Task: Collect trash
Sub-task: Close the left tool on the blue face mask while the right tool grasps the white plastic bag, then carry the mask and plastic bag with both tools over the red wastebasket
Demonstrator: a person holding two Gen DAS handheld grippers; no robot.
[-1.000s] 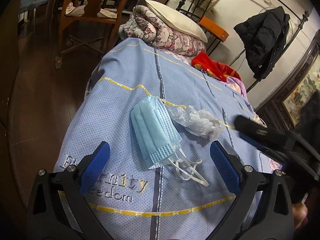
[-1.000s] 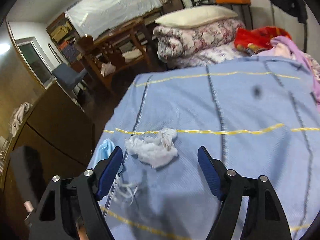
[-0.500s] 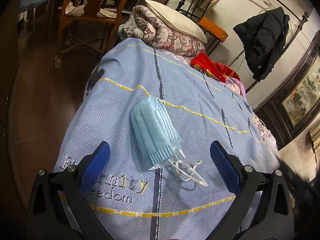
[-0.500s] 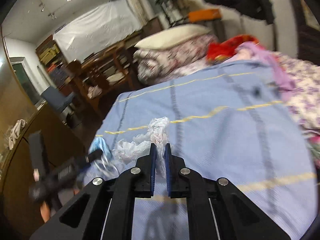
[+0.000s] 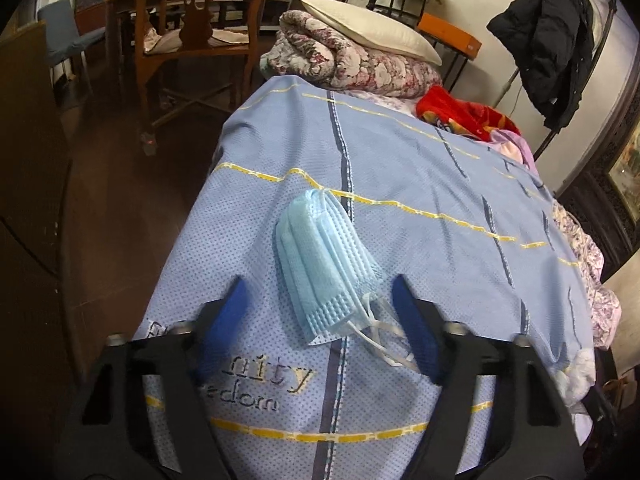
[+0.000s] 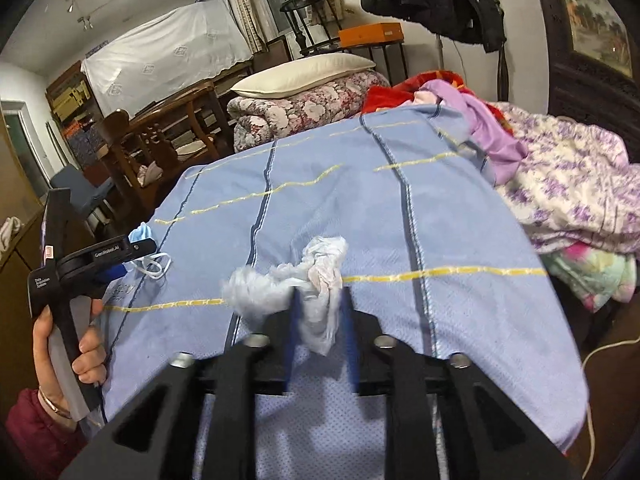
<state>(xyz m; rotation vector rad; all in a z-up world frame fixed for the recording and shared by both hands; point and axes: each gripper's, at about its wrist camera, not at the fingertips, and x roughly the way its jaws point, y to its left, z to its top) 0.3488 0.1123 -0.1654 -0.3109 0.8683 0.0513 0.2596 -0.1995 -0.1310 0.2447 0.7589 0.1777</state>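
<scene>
Softly crumpled white tissue [image 6: 316,280], pleated blue mask [image 5: 320,268]

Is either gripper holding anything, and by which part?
Right gripper: tail of white wad sits between its jaws, which have just been opening; whether pinched, cannot tell. Left gripper holds nothing: jaws have just been closing around the mask, not touching.

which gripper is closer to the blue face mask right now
Left. The left gripper straddles the blue face mask, jaws just closing; the right gripper is off to the side with crumpled white plastic between its jaws.
</scene>
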